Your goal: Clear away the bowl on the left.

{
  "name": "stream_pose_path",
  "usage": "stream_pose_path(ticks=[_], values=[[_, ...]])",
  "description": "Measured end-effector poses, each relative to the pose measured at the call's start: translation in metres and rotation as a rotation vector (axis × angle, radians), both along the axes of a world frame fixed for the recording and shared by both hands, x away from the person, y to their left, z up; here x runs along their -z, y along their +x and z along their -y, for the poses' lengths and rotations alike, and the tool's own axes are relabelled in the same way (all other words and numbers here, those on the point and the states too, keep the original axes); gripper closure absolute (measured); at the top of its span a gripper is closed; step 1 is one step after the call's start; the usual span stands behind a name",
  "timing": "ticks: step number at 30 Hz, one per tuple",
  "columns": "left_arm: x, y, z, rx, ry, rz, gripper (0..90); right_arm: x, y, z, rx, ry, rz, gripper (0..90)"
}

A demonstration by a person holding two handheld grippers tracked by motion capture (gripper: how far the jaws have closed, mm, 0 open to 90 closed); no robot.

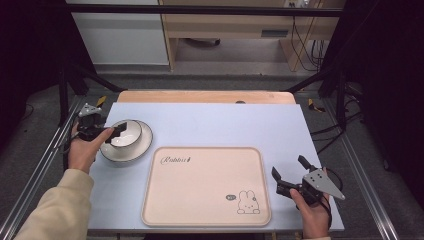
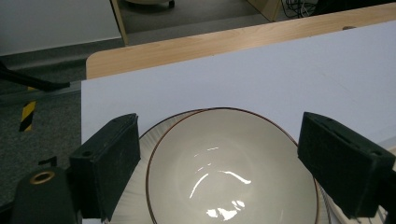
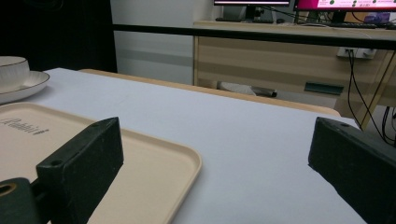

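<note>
A white bowl (image 1: 126,135) with a thin brown rim stands on a white plate (image 1: 144,145) at the left of the table. My left gripper (image 1: 119,133) reaches over it from the left. In the left gripper view the bowl (image 2: 233,177) lies between the two black jaws of the left gripper (image 2: 222,122), which stand wide apart at its sides, and I see no pad pressing on it. My right gripper (image 1: 288,166) is held open and has nothing in it, just right of the beige rabbit tray (image 1: 200,187). The right gripper (image 3: 217,128) looks across the tray's corner (image 3: 154,163) towards the bowl (image 3: 11,67) and plate (image 3: 28,85).
A pale blue mat (image 1: 225,125) covers the wooden table (image 1: 200,96). Black frame rails run along both sides. Beyond the far edge stand a wooden desk (image 3: 280,51) and hanging cables (image 1: 305,45).
</note>
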State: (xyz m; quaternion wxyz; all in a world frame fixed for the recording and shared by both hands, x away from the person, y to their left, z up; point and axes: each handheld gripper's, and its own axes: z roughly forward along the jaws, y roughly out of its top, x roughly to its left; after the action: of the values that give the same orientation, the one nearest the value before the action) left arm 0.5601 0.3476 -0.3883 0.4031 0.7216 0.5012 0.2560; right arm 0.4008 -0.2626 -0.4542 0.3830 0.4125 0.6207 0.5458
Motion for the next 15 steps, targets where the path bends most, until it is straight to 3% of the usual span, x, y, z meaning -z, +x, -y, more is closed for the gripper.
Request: stream_pose_path(ticks=[5,7,11,15], values=[[0.007,0.006,-0.009,-0.045,-0.042,-0.019,14.7,0.001,0.002,-0.006,-0.029,-0.009,-0.005,3.2],[0.009,0.007,-0.012,-0.065,-0.038,-0.024,15.2,0.001,0.003,-0.007,-0.034,-0.011,-0.006,3.2],[0.011,0.008,-0.018,-0.08,-0.044,-0.028,15.6,0.003,0.006,-0.011,-0.045,-0.018,-0.009,3.5],[0.012,0.009,-0.022,-0.092,-0.081,-0.045,18.1,0.002,0.005,-0.012,-0.047,-0.02,-0.01,3.5]])
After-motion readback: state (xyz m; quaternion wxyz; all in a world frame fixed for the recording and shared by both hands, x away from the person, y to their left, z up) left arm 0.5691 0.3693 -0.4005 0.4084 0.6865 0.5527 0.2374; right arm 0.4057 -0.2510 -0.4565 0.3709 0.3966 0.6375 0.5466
